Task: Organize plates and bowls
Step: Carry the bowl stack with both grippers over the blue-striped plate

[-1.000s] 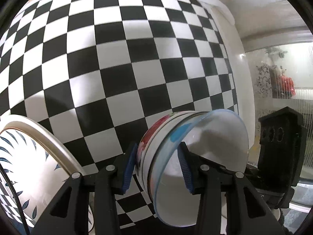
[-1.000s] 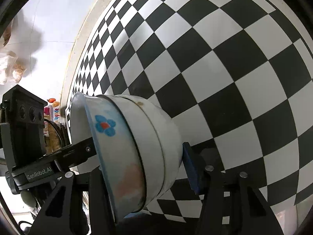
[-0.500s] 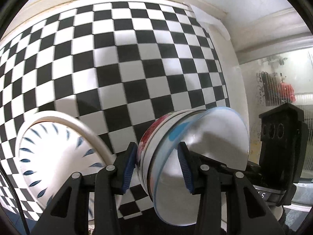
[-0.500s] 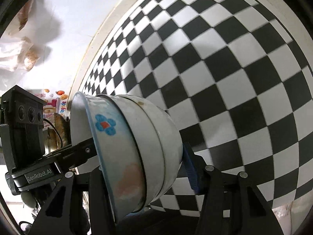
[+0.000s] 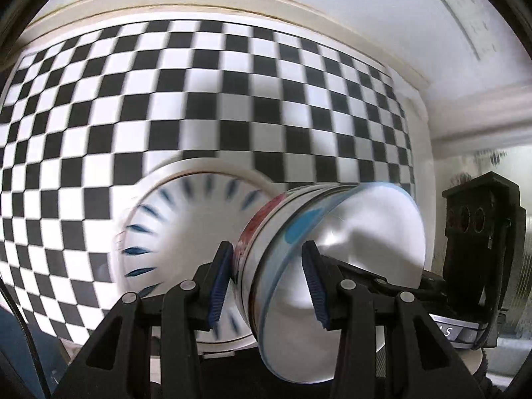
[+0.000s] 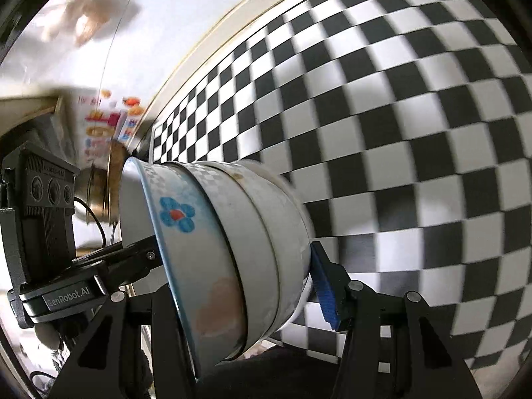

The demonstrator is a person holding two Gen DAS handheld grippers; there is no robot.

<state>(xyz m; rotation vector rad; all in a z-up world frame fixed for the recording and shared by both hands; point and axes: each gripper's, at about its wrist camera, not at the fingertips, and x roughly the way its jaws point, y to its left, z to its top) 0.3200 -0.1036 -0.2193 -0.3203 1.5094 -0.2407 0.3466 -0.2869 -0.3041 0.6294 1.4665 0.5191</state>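
Both my grippers, left gripper [image 5: 266, 286] and right gripper [image 6: 232, 286], are partly closed on opposite rims of one bowl stack [image 6: 229, 249]; two holds keep the nested bowls together. Beneath lies a leaf-patterned plate [image 5: 173, 232] on the checkered cloth [image 5: 166, 99], probably where I put them.

Bright, even light; motion blur smears the checkered cloth [image 5: 199, 106], and fisheye bending darkens the edges.
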